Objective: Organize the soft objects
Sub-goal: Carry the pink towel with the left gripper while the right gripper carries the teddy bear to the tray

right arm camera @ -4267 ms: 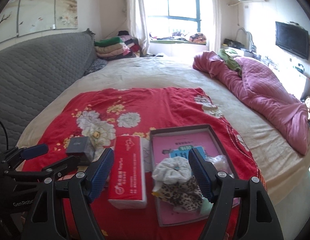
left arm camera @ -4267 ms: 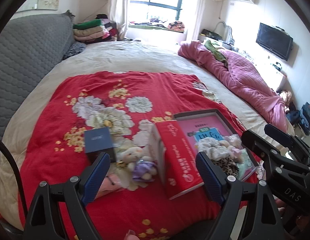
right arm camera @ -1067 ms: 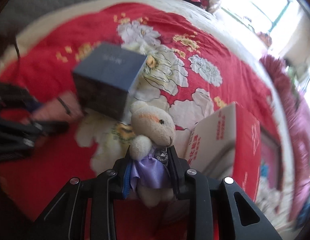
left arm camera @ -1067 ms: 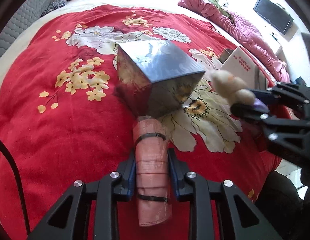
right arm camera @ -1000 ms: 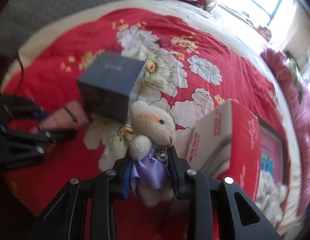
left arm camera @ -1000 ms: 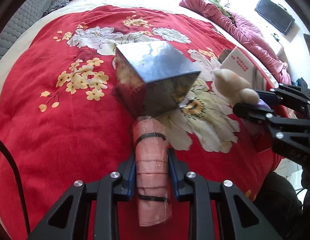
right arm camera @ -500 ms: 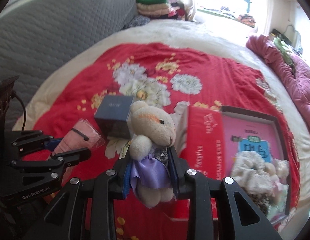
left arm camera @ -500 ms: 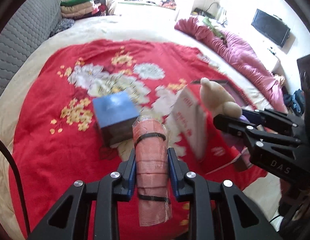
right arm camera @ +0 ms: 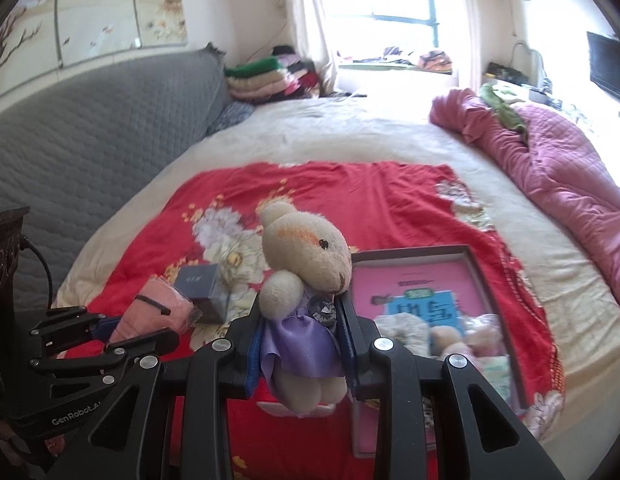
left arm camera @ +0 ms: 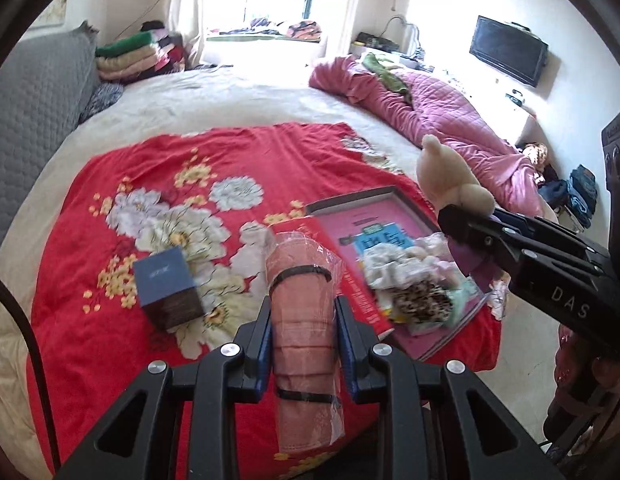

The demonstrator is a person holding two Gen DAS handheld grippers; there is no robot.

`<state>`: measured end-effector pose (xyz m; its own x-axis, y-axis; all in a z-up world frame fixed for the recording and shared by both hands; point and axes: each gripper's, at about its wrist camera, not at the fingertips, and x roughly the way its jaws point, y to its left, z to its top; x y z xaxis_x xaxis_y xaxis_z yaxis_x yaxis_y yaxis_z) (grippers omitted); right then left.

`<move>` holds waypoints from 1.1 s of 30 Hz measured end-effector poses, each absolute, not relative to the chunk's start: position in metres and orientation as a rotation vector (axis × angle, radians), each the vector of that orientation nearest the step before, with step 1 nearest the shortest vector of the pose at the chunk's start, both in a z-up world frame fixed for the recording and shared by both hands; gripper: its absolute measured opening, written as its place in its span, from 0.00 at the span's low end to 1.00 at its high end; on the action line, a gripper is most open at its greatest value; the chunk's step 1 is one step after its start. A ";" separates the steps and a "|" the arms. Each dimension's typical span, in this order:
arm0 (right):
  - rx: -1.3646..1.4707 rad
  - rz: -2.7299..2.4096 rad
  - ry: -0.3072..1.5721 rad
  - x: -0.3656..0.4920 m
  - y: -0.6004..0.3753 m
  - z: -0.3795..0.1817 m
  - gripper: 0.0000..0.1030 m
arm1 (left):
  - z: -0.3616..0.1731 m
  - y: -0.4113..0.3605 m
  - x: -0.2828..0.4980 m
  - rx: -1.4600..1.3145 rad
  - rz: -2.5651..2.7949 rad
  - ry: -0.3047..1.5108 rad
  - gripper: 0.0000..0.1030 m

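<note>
Bed (left arm camera: 269,96) wide, red floral blanket (left arm camera: 293,152) flat; shallow rectangular tray (left arm camera: 394,196) at 3 o'clock, fluffy items heaped inside; left hand-held gripper (left arm camera: 303,332) clamps wrapped pink cloth roll (left arm camera: 301,316); right hand-held gripper (right arm camera: 301,344) clamps plush bear (right arm camera: 305,252), aloft.

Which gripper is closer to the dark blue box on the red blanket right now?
Left. The left gripper, holding the pink roll, is just beside the dark blue box; the right gripper, gripping the teddy bear, is farther off toward the tray.
</note>
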<state>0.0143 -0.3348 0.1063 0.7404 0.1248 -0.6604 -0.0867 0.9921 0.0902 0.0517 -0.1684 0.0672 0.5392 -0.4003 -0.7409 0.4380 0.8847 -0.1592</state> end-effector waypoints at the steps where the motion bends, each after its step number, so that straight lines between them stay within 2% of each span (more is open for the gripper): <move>1: 0.061 0.110 0.721 0.010 -0.340 0.108 0.31 | 0.071 -0.173 0.049 0.052 -0.503 0.861 0.28; 14: 0.152 0.015 0.662 -0.029 -0.408 0.118 0.31 | 0.088 -0.236 0.032 0.112 -0.576 0.818 0.28; 33: 0.235 -0.131 0.684 -0.043 -0.485 0.092 0.32 | 0.049 -0.296 0.054 0.106 -0.622 0.893 0.28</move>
